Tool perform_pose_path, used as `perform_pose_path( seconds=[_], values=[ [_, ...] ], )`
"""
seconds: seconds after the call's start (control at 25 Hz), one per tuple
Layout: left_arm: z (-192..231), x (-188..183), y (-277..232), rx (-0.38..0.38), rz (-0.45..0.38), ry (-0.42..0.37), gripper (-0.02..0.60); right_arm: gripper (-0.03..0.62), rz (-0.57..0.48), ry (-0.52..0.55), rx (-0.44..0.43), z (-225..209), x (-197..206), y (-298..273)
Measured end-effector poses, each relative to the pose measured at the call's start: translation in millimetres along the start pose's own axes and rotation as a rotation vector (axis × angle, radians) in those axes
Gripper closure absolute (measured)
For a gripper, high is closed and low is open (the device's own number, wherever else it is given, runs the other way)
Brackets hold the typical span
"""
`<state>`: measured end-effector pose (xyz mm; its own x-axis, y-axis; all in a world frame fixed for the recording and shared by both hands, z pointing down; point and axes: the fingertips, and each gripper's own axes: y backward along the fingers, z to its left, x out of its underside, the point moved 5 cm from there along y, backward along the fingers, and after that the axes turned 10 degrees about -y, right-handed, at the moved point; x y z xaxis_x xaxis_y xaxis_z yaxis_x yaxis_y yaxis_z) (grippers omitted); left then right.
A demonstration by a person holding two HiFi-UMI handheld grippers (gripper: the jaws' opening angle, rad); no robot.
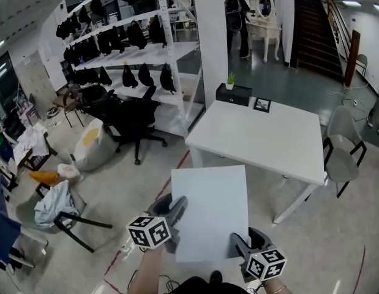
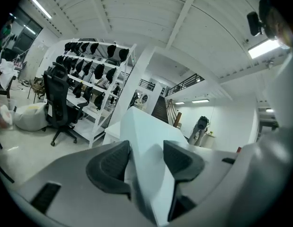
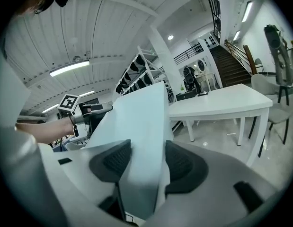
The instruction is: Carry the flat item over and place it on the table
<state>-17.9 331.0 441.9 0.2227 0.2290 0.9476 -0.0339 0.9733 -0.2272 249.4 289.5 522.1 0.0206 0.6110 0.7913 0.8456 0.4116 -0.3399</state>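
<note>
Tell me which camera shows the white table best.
The head view: it looks down on the white table and shows its whole top. The right gripper view shows it side-on, edge and legs, beyond the flat panel. The left gripper view shows only a sliver of it beside the panel.

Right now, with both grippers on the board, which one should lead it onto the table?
Right, probably. The table lies ahead and to the right of the flat board, so the right gripper grips its nearer side. The left gripper holds the opposite edge and should follow.
</note>
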Motion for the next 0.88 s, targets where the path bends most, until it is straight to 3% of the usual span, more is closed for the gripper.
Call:
perform_pose_path(
  seconds=[0.52, 0.88],
  values=[
    [11.6, -9.9, -38.0, -0.019, -0.004, 0.011, 0.353, 0.368, -0.033, -0.015, -0.003, -19.1, -25.2, -23.7],
    [62.9, -28.4, -98.0, 0.01, 0.001, 0.033, 0.353, 0.368, -0.04, -0.011, 0.039, -29.5, -60.9, -87.4]
  ],
)
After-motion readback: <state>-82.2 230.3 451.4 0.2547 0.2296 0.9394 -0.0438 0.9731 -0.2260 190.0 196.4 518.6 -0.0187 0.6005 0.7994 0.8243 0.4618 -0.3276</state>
